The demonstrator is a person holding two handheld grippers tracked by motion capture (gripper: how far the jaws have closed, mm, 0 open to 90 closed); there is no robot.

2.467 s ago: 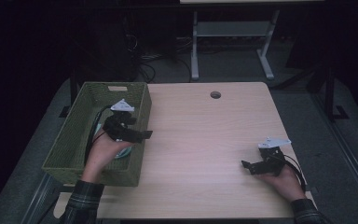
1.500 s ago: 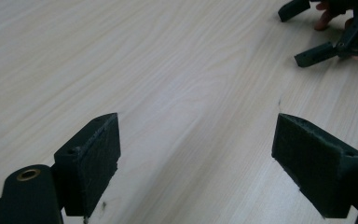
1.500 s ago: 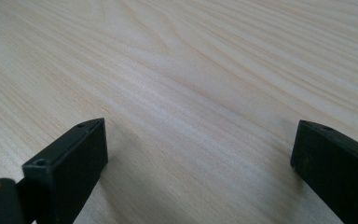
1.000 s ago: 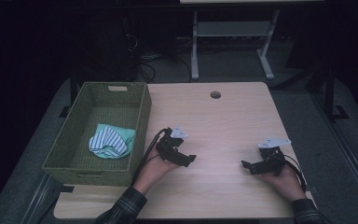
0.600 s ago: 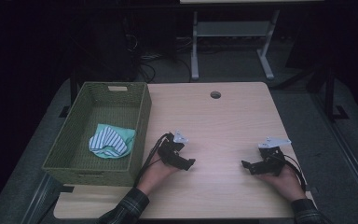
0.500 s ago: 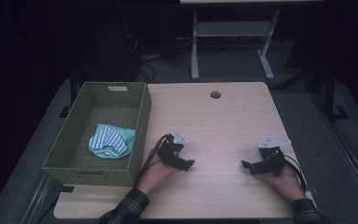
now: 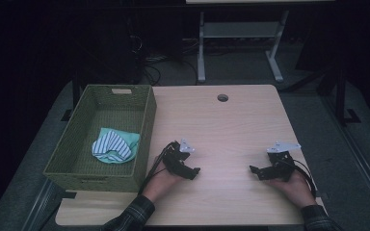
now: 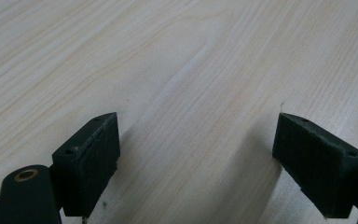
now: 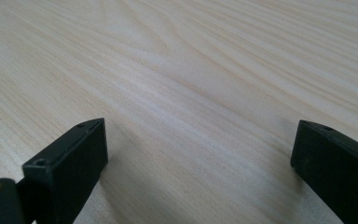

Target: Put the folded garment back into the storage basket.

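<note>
Here the 2 grippers rest low on the wooden table (image 7: 231,125), near its front edge and well apart. The left gripper (image 7: 192,172) has its jaws spread wide over bare wood, holding nothing; the right gripper (image 7: 256,172) is likewise spread and empty. Farther left, the green woven basket (image 7: 144,130) sits at the table's left edge, and the striped cloth (image 7: 111,147) lies crumpled inside it on a teal piece

Probably a lab: desk (image 7: 231,125), floor cables (image 7: 149,67), dark surroundings.
</note>
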